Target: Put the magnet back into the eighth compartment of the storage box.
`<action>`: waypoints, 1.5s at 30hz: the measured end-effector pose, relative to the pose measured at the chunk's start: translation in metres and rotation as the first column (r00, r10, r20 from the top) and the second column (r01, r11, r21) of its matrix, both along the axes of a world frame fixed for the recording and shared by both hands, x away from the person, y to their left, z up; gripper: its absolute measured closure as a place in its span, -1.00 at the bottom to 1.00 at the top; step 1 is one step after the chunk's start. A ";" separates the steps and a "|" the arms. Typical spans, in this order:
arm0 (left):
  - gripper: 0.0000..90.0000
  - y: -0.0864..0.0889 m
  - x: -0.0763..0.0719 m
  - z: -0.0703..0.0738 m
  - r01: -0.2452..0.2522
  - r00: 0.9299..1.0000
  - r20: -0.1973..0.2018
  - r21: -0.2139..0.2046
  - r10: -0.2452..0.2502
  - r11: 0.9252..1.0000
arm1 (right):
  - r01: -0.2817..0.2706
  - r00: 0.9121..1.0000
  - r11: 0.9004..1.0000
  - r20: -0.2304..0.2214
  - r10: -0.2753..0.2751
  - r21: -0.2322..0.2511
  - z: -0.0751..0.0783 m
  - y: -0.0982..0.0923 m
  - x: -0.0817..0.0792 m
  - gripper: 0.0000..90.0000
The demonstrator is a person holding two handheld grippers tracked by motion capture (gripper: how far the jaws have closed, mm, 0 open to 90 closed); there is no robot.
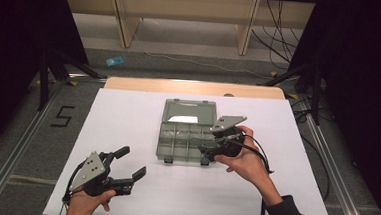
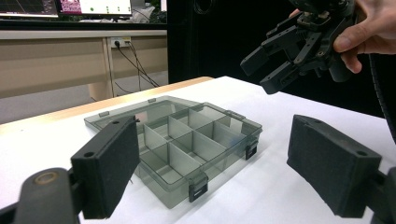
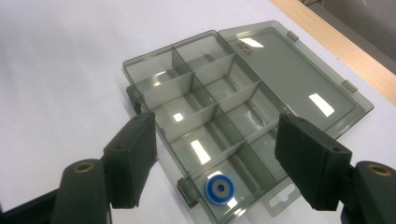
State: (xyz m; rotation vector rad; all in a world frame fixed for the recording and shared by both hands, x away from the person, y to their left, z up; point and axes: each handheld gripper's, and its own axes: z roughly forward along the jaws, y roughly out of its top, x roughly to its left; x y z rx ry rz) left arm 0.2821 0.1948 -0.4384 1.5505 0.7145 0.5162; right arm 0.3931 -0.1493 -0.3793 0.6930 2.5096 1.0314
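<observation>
A clear grey compartment box (image 1: 183, 159) lies open in the middle of the white table, its lid flat behind it. In the right gripper view a small blue ring (image 3: 219, 189) rests in a near corner compartment of the box (image 3: 196, 154). My right gripper (image 1: 204, 153) hovers over the box's front right corner, open, with nothing between its pads (image 3: 133, 158). The left gripper view has that same gripper (image 2: 264, 73) in the air above the box (image 2: 177, 186). My left gripper (image 1: 131, 162) is open near the table's front left, pointed toward the box and apart from it.
The white sheet (image 1: 128, 113) covers the table, with a strip of wood (image 1: 194, 87) along its far edge. Black stands (image 1: 45, 73) flank the table, and cables (image 1: 282, 48) trail on the floor at the back right. A small blue item (image 1: 114, 61) lies on the floor.
</observation>
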 end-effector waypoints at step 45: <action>-0.64 0.000 0.000 0.000 -0.001 1.000 0.001 0.003 0.001 1.000 | 0.013 0.999 0.990 0.047 -0.019 0.141 -0.010 -0.019 -0.022 -0.45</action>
